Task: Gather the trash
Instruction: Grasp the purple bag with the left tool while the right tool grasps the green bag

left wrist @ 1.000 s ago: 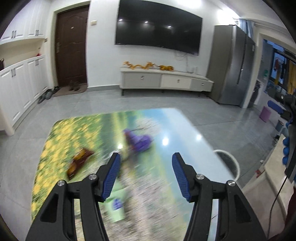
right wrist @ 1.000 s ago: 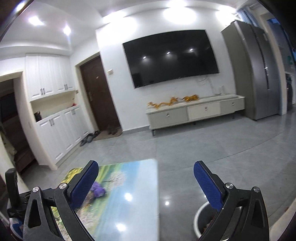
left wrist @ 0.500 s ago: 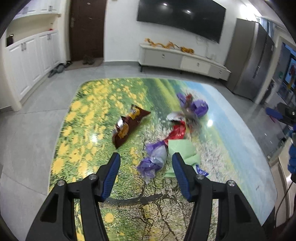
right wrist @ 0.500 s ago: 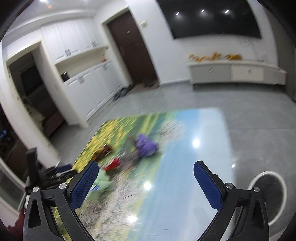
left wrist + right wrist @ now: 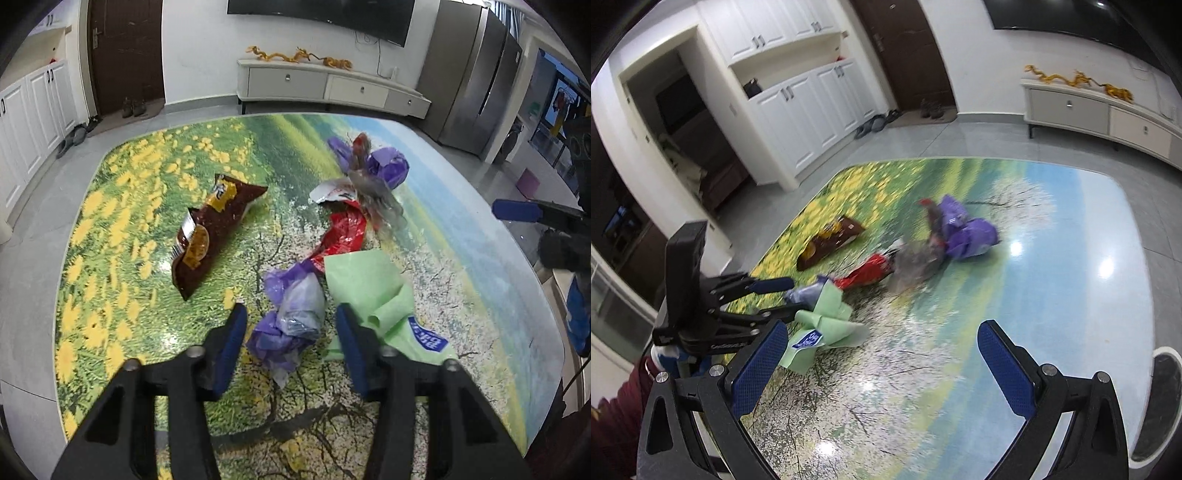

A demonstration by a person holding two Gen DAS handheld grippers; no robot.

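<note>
While the jaws close, the left gripper (image 5: 288,343) straddles the crumpled purple plastic wrapper (image 5: 290,317) on the landscape-printed table (image 5: 110,295), pads not yet touching it, long axis along the fingers. Farther right, the right gripper (image 5: 882,365) hangs apart, empty.

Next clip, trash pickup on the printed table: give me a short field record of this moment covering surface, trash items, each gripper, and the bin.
surface: table with a glossy landscape print
trash: brown snack bag; red wrapper; purple bag at the far side; green paper; crumpled purple wad
left gripper: jaws closing around the crumpled purple wad, pads not yet pressing it
right gripper: open, nothing between the jaws
bin: round bin beside the table, partly in view
</note>
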